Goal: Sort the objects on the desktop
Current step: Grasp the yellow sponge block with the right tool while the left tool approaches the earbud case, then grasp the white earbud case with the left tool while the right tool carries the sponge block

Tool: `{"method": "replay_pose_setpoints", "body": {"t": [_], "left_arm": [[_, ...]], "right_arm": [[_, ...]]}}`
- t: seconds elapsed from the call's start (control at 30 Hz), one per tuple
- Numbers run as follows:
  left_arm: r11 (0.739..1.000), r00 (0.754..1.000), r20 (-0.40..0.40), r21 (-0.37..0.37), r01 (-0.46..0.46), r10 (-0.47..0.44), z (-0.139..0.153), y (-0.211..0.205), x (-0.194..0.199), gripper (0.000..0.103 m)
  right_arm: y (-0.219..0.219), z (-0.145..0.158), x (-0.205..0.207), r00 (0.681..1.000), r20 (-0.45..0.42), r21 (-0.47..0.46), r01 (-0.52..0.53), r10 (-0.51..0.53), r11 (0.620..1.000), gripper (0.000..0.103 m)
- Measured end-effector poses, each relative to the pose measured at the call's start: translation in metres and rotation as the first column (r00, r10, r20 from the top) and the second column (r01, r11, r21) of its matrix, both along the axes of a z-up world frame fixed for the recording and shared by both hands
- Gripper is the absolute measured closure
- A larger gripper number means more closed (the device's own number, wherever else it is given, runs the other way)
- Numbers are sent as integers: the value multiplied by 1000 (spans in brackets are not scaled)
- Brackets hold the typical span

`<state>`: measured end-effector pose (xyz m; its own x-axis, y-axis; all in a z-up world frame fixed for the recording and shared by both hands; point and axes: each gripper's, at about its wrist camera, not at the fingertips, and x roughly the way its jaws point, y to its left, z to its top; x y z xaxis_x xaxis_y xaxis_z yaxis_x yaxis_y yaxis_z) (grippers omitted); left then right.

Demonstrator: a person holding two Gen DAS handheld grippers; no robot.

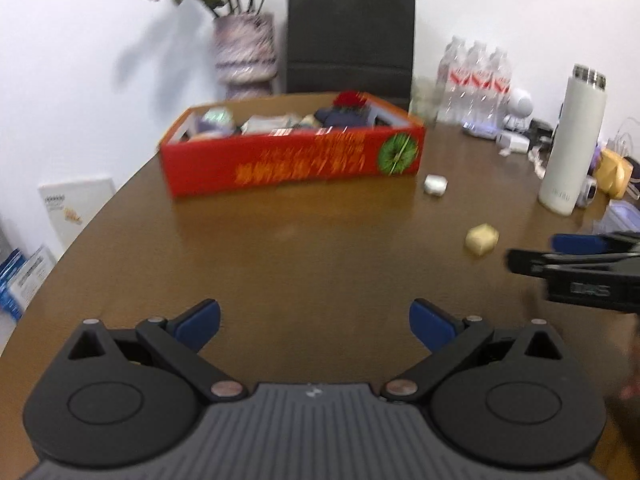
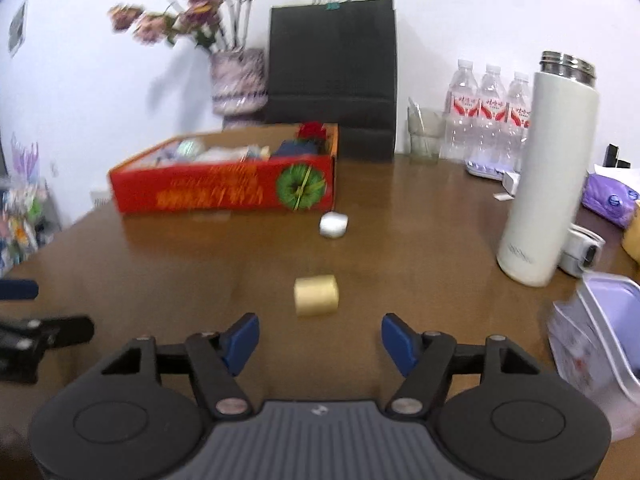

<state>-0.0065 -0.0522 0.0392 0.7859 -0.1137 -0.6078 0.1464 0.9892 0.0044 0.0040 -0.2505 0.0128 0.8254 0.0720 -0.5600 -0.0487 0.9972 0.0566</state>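
Cube (image 2: pixel 316 295), gold, sits free on the brown tabletop (image 2: pixel 200 272) just ahead of the right tongs (image 2: pixel 320 338), spread and empty, with a white case (image 2: pixel 333 224) beyond it near the red box (image 2: pixel 224 188), while the left tongs (image 1: pixel 314 322), also spread and empty, hover beside.

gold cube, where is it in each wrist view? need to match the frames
Left wrist: gold cube lies at right of centre on the table, just beyond the right gripper entering from the right edge.
Right wrist: gold cube sits at centre, just ahead of the open fingers.
Shared landmark: red box, behind the cube in both.
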Motion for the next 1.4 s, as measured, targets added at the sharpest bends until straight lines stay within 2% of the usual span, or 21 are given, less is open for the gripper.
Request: {"method": "replay_pose_setpoints", "body": {"t": [0.1,0.17,0.23,0.3,0.33,0.43,0.53,0.63,0.73,0.83,0.9,0.93,0.97,1.0,1.07,1.13,1.2,1.3,1.4], "left_arm": [[999,1000,-30,-38,7,-8,6,-10,26,0],[999,999,-19,-46,26,-27,9,-16,37,0],[999,999,5,-24,45,-45,11,-23,50,0],[996,996,15,-17,84,-84,12,-30,66,4],[993,994,10,-26,111,-111,11,-35,78,6],[989,989,-42,-58,139,-142,2,-54,117,21],[988,986,-74,-34,150,-152,-11,-86,152,33],[980,978,-74,-31,195,-197,-18,-111,174,32],[970,967,-91,-76,230,-236,-24,-128,190,26],[975,971,-100,-56,213,-218,-30,-142,201,33],[978,974,-91,-45,203,-206,-34,-147,202,39],[976,972,-84,-34,215,-217,-34,-150,202,46],[976,973,-76,-17,218,-218,-35,-152,201,64],[977,975,-67,-5,212,-212,-35,-154,200,75],[972,970,-64,-9,233,-233,-35,-154,199,76],[968,966,-60,17,251,-250,-34,-153,191,76],[973,973,-42,28,228,-227,-29,-144,175,76],[988,988,-7,-26,152,-152,-14,-109,138,76],[998,998,44,-39,54,-53,1,-73,100,76]], "right_arm": [[-2,-5,33,1000,-22,33,-22,23,999,41],[2,-9,48,998,-44,17,-54,54,998,50],[6,-15,60,995,-74,-9,-64,63,998,65],[8,-18,65,995,-72,-33,-76,74,997,73],[6,-18,67,995,-76,-37,-68,65,997,73],[-12,-13,67,998,-46,13,-41,42,999,73],[-33,-8,67,1000,-6,41,31,-31,999,74],[-52,-5,62,996,24,104,78,-81,991,74],[-61,-3,60,993,39,135,108,-114,985,74],[-62,1,55,989,67,131,121,-131,984,74],[-67,3,52,987,76,161,131,-145,978,73],[-68,4,50,986,80,174,133,-149,976,74],[-69,6,49,985,85,185,131,-149,974,74],[-70,7,48,985,89,190,127,-146,974,74],[-68,8,49,986,93,189,118,-138,975,74],[-67,8,50,986,91,185,119,-137,975,74],[-67,8,51,986,90,182,124,-142,975,74],[-63,7,51,988,83,171,115,-131,978,74],[-52,6,50,992,84,133,84,-96,987,74]]}}
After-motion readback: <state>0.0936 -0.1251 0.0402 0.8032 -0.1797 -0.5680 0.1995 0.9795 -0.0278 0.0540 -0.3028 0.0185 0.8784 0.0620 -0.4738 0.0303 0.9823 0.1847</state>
